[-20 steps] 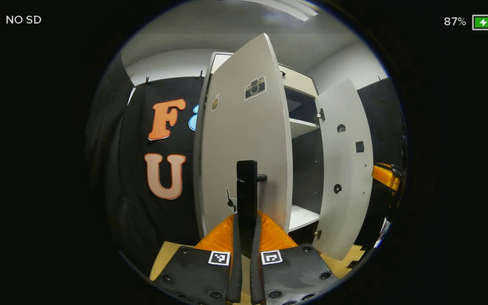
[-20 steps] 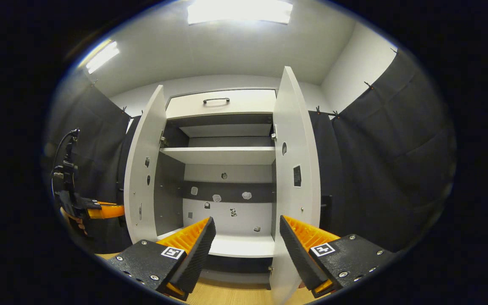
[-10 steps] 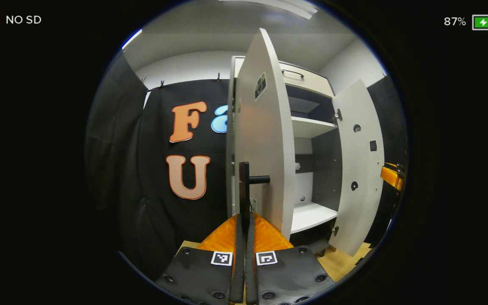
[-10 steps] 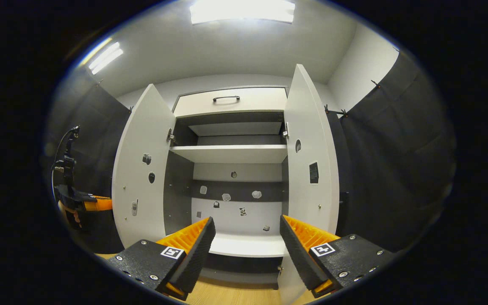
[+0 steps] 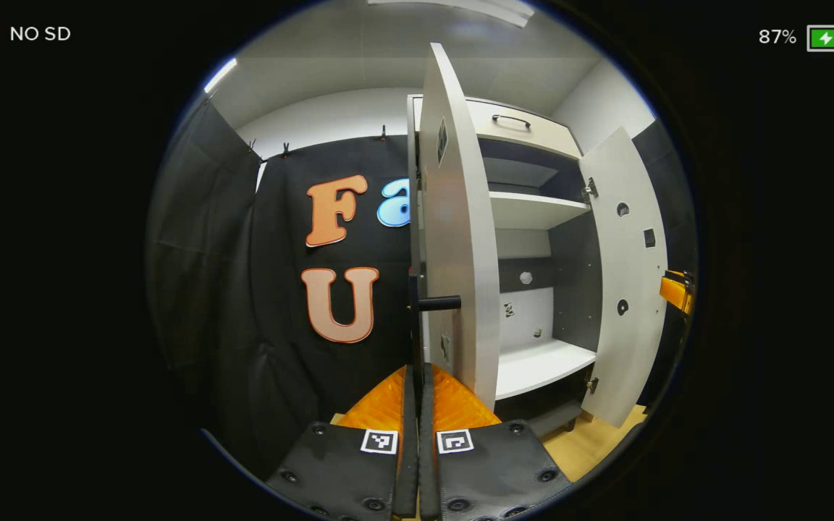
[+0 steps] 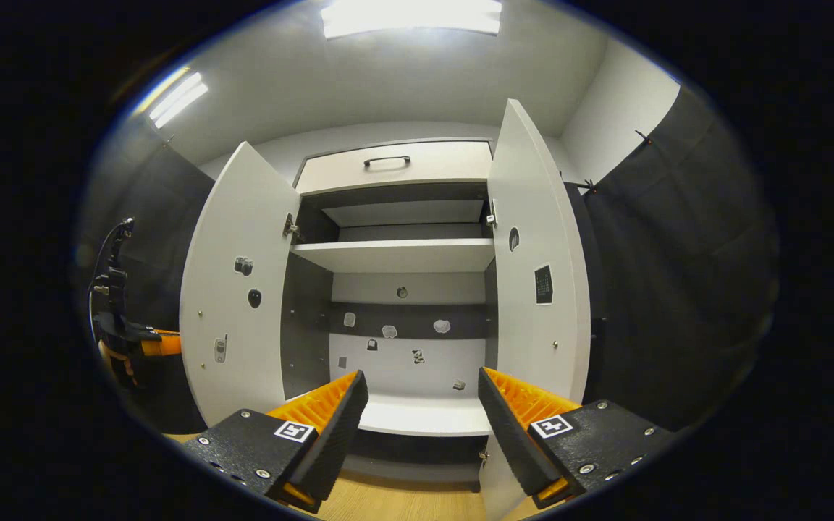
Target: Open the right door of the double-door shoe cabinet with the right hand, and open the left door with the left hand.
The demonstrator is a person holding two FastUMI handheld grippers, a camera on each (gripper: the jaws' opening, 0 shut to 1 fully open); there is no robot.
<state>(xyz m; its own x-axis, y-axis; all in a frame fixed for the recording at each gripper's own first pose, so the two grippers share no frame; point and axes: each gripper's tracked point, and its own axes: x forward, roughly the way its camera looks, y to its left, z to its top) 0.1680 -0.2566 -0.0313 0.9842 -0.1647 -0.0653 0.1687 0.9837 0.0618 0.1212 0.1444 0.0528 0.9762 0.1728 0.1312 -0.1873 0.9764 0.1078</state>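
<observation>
The white shoe cabinet (image 6: 395, 255) stands with both doors swung out. In the left gripper view the left door (image 5: 460, 217) is seen nearly edge-on. Its black bar handle (image 5: 414, 318) runs down between my left gripper's fingers, and my left gripper (image 5: 418, 376) is shut on it. The right door (image 5: 630, 289) stands wide open beyond. In the right gripper view my right gripper (image 6: 423, 380) is open, holding nothing, facing the cabinet's inside between the left door (image 6: 232, 289) and the right door (image 6: 533, 325). The left gripper (image 6: 142, 344) shows behind the left door.
A drawer with a black handle (image 6: 388, 161) sits above the doors. White shelves (image 5: 540, 365) inside carry small stickers on the back panel. Black cloth walls stand on both sides. The wooden floor (image 6: 402, 503) lies below. The right gripper (image 5: 676, 291) shows past the right door.
The left door has swung further open with my left gripper on its handle, from showing its outer face to nearly edge-on. The right gripper stays open, barely moved.
</observation>
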